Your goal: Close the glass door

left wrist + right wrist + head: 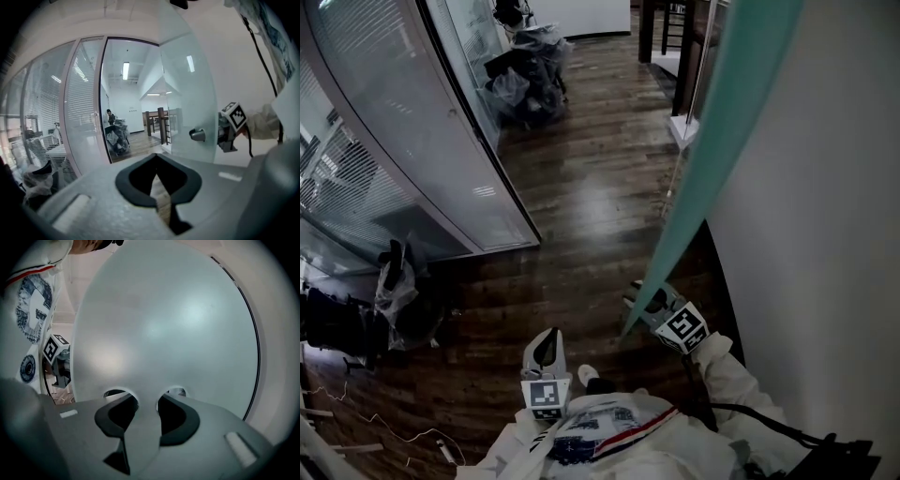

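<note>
The frosted glass door point(731, 122) stands swung open against the white wall, its teal edge toward me. In the head view my right gripper point(649, 302) reaches in at the door's edge, at handle height. In the right gripper view the pale glass point(164, 324) fills the picture, and the door handle point(144, 420) runs back between the jaws of the right gripper point(146, 400), which is shut on it. The left gripper point(546, 345) hangs free in front of my body, fingertips together, holding nothing. Its own view shows the near-side handle knob point(198, 135) and the right gripper point(225, 136) behind the glass.
A curved glass partition with blinds point(412, 141) lines the left side, beyond dark wood floor point(581, 187). Plastic-wrapped chairs point(525, 75) stand at the far end, with a person point(109, 116) there. Bagged clutter point(394, 291) and cables lie at the lower left. The white wall point(825, 234) is on the right.
</note>
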Action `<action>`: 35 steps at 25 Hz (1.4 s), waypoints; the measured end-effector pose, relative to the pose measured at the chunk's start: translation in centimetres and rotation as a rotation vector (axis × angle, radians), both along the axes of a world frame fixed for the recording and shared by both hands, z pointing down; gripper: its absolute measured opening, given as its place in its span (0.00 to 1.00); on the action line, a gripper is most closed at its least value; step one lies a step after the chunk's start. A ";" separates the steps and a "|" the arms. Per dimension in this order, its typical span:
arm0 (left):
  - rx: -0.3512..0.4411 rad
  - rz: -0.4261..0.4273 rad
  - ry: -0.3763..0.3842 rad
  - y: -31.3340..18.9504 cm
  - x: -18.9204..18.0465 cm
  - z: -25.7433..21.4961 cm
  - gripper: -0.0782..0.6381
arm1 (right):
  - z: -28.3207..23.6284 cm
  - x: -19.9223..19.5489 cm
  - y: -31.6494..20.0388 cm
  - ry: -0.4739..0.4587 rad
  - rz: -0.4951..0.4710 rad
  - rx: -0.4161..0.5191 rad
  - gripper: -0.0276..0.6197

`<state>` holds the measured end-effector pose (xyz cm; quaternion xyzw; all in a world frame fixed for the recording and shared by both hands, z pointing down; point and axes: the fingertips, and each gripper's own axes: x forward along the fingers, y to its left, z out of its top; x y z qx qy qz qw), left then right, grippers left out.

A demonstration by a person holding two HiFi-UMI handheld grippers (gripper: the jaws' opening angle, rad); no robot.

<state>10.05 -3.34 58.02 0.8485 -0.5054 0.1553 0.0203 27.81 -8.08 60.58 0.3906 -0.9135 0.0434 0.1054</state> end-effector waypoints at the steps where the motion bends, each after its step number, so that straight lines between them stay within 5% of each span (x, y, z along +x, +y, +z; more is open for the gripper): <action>1: -0.008 0.004 0.005 0.0 0.2 0.0 0.11 | -0.1 -0.1 -0.1 -0.003 0.004 -0.004 0.26; 20: -0.014 -0.011 0.023 -3.4 -3.0 0.0 0.11 | -0.9 -4.6 -4.3 -0.015 0.034 -0.002 0.26; 35: -0.006 -0.096 0.046 -5.3 -10.6 0.8 0.11 | -0.6 -8.6 -8.8 0.021 0.074 -0.009 0.26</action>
